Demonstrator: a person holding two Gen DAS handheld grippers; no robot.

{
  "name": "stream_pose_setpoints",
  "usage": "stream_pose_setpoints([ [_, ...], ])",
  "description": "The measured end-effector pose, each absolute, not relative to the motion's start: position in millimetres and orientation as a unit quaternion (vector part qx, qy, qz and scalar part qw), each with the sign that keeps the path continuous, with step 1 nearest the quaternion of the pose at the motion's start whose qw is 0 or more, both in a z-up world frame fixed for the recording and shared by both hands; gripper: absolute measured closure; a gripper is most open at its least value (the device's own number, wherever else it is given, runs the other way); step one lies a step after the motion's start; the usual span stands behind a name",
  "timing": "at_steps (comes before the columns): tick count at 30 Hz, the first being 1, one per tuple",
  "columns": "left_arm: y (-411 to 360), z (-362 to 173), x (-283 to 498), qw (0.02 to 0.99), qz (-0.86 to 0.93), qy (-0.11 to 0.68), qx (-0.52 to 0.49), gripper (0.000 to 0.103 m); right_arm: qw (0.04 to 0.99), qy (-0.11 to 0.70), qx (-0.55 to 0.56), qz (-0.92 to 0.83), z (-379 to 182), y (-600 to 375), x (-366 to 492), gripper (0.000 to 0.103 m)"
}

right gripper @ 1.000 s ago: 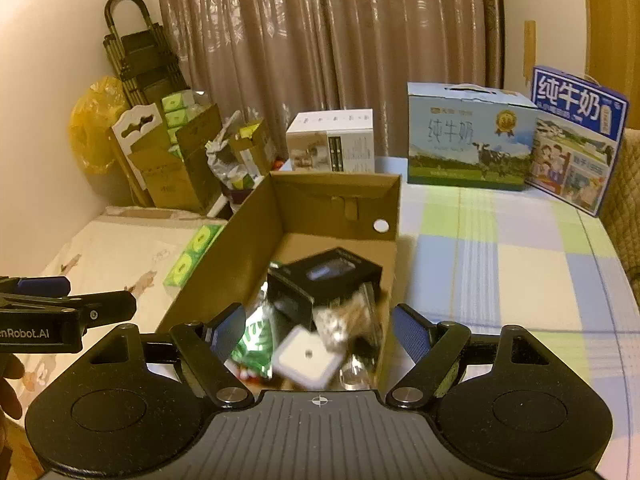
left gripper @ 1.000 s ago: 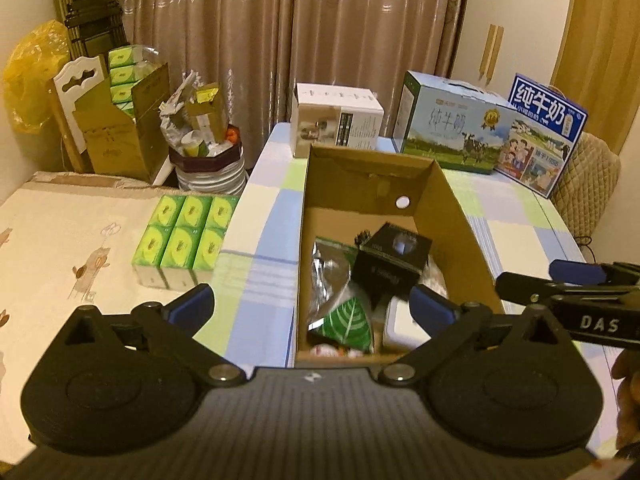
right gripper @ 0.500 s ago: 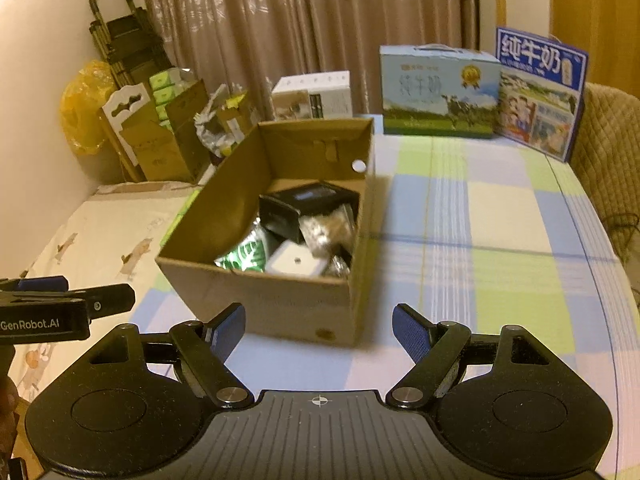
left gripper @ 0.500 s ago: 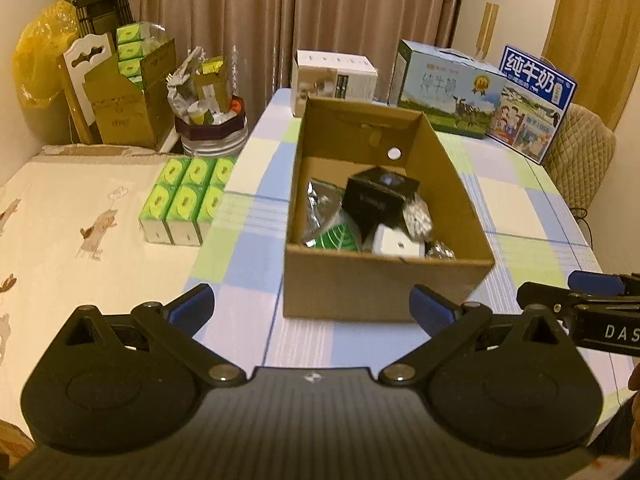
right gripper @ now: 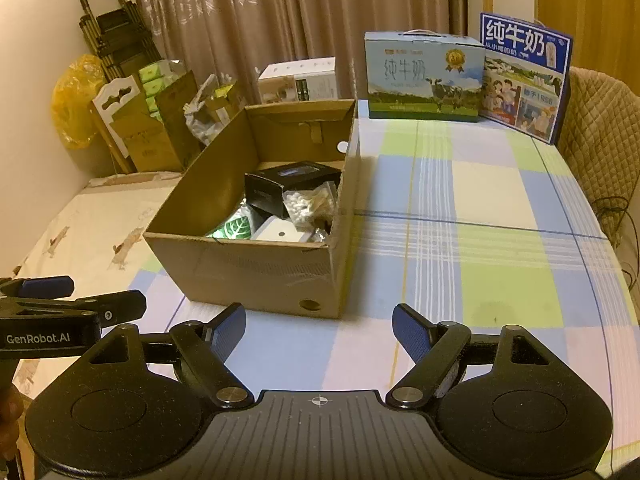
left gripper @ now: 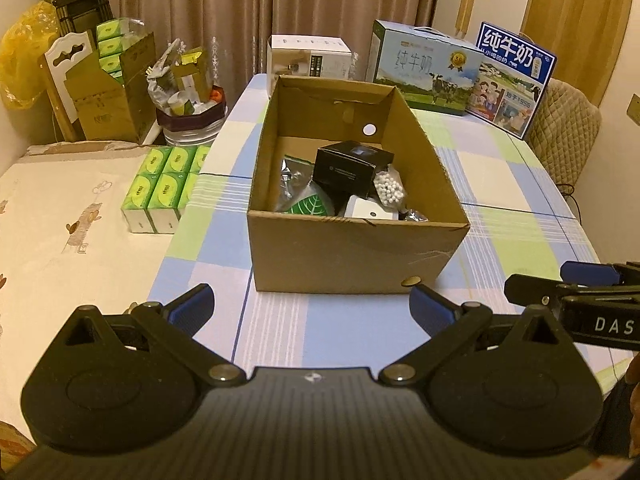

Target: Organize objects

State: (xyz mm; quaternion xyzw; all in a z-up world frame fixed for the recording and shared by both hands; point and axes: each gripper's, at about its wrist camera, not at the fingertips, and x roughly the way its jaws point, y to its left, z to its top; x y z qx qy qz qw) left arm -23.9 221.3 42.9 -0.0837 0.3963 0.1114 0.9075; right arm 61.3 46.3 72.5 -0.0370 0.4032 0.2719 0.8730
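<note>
I hold both tools short of the open brown cardboard box (left gripper: 352, 248), which sits on the checked blue, green and white cloth-covered surface (right gripper: 480, 240), toward its left edge. My left tool (left gripper: 310, 306) is spread wide and holds nothing, the box straight ahead of it and apart from its blue fingertips (left gripper: 190, 306). My right tool (right gripper: 318, 330) is likewise spread and holds nothing, the box ahead and slightly to its left. Inside the box lie a black rectangular carton (left gripper: 352, 166), a clear bag of small white beads (left gripper: 389, 191), a green leaf-printed packet (left gripper: 310, 206) and a small white device (left gripper: 370, 212). Two milk cartons (right gripper: 424, 76) stand along the surface's far edge.
</note>
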Motion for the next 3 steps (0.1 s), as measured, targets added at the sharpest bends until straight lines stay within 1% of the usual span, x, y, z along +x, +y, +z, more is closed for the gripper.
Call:
stream_pose_setpoints([
  [3, 220.5, 42.2, -26.0, 0.911, 0.107, 0.389, -0.089, 0.001, 0.873, 0.405, -0.036, 0.271, 71.0, 44.8, 60.8, 0.025],
])
